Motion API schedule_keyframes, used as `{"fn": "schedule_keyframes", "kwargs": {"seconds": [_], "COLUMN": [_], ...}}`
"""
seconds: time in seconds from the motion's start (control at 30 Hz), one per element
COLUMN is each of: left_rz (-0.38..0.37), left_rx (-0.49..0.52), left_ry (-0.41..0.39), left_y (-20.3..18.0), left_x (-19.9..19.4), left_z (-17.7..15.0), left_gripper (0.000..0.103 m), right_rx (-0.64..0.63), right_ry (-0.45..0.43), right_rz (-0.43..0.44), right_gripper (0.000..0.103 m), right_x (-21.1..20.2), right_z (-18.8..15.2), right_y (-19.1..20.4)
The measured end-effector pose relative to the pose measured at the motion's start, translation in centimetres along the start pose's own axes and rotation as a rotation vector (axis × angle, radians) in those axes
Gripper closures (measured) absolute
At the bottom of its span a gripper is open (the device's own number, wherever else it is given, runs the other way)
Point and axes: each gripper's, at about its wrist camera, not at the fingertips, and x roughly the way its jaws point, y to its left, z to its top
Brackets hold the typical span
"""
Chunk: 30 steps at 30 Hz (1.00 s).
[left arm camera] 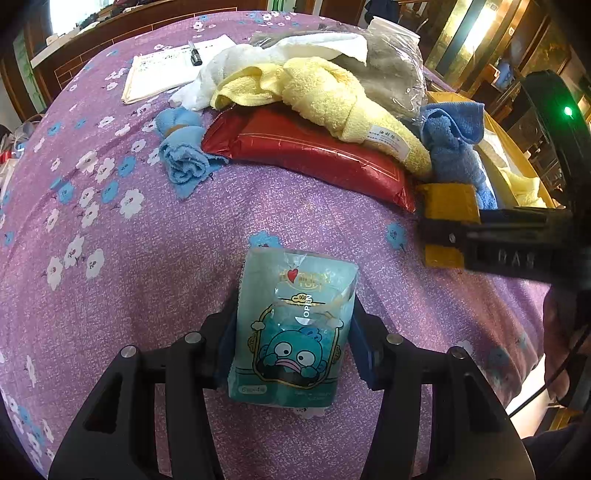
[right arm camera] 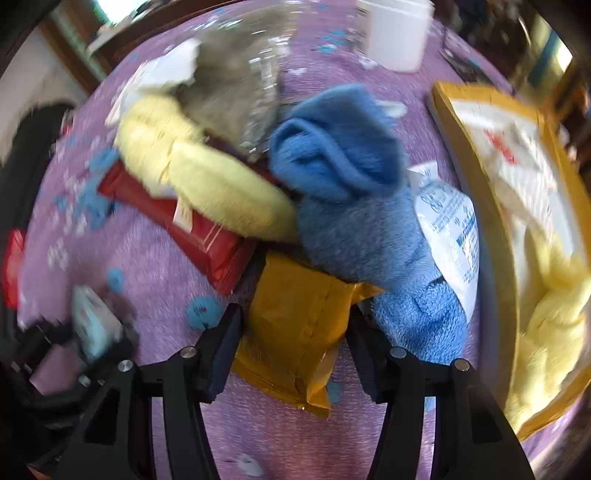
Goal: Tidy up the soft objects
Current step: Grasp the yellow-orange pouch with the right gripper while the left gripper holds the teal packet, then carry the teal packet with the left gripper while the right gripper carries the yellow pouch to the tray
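My left gripper [left arm camera: 293, 343] is shut on a teal tissue pack [left arm camera: 295, 325] with a cartoon fish face, held just over the purple floral bedspread [left arm camera: 147, 277]. My right gripper [right arm camera: 293, 332] is shut on a gold foil packet [right arm camera: 295, 321], pads against both its sides. Just beyond it a blue towel [right arm camera: 351, 192], a yellow towel [right arm camera: 207, 184] and a red pack [right arm camera: 207, 232] lie in a pile. In the left wrist view the right gripper [left arm camera: 443, 232] comes in from the right with the gold packet [left arm camera: 448, 201]. The right wrist view is blurred.
A gold-rimmed box [right arm camera: 476, 192] at the right holds a yellow towel [right arm camera: 554, 314] and a white packet [right arm camera: 450, 221]. Farther back lie a bagged grey item [left arm camera: 391, 70], a white towel [left arm camera: 295, 48], a small blue cloth [left arm camera: 181, 155], papers with a pen [left arm camera: 166, 70] and a white container [left arm camera: 395, 29].
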Motion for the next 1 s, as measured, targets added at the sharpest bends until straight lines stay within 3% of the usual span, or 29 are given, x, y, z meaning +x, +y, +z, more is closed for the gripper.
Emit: {"fn": "schedule_keyframes", "kwargs": {"seconds": [0.1,0.57,0.7,1.0], "left_rz": [0.017,0.126,0.151,0.096], "left_rx": [0.009,0.046,0.027,0.010], "left_ry": [-0.007,-0.050,-0.059,-0.111], "left_y": [-0.4,-2.7,-2.9,-4.5], "left_x": [0.0,0.2,0.0,-1.6], "left_z": [-0.2,-1.4,-1.5,-0.8], "left_gripper": [0.050,0.047,0.051,0.053], "right_rx": [-0.017,-0.035,-0.037,-0.080], "right_ry": [-0.004,0.012,-0.006,-0.087], "right_rz": [0.020,0.098,0.132,0.198], "right_gripper": [0.056,0.057,0.057,0.057], "right_x": [-0.5,-2.3,-3.4,-5.7], "right_z": [-0.9,-4.5,-4.9,-4.5], "right_y": [-0.2,-3.2,-4.5,-5.3]}}
